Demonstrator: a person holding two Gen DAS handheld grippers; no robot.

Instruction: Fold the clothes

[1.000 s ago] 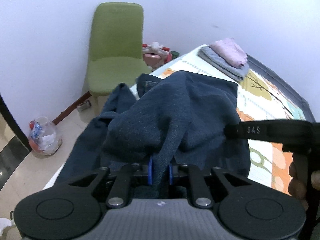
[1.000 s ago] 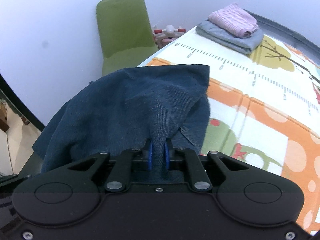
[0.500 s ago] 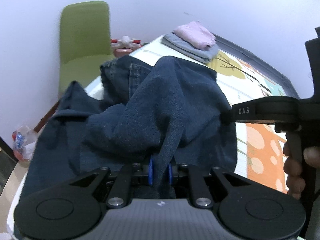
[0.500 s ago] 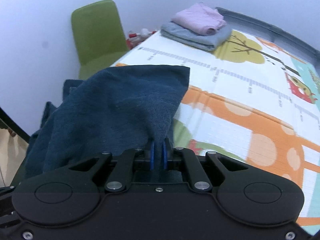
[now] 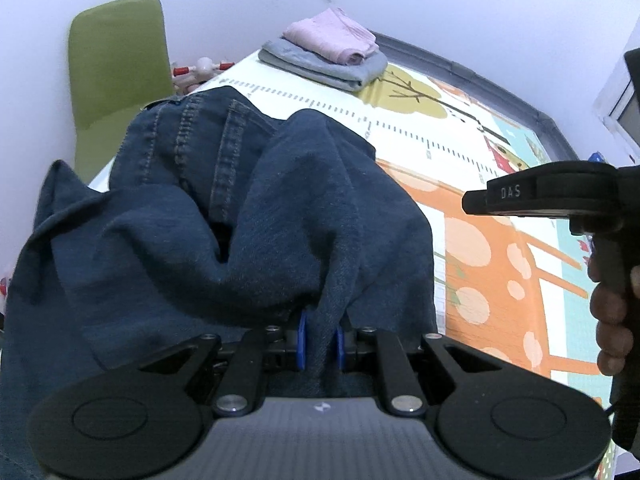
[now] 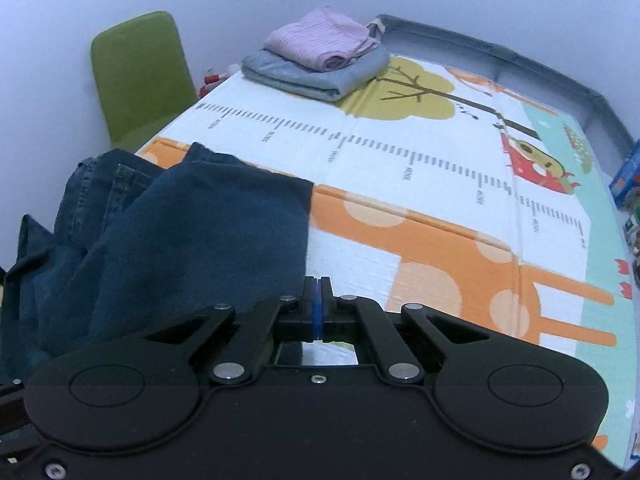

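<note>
Left wrist view: play mat (image 5: 472,248), printed with an orange giraffe and a ruler strip, covers the table; green chair (image 5: 116,76) stands past its far left edge. Dark denim jeans (image 5: 192,232) lie heaped on the near left part of the mat, waistband stitching toward the chair, bulk running from the near edge away toward the far left. Folded stack (image 5: 332,56), pink on grey, sits well apart at the far end.

Left gripper (image 5: 319,340) is clenched on a ridge of denim that rises between its blue pads.

Right wrist view: the jeans (image 6: 192,240) lie wholly to the left of the right gripper (image 6: 317,308). Its blue pads are pressed together with no cloth between them, as far as this low angle shows; bare mat (image 6: 420,248) ahead.

Judgement: the left hand alone has the garment; the right must reach leftward to retake an edge.
</note>
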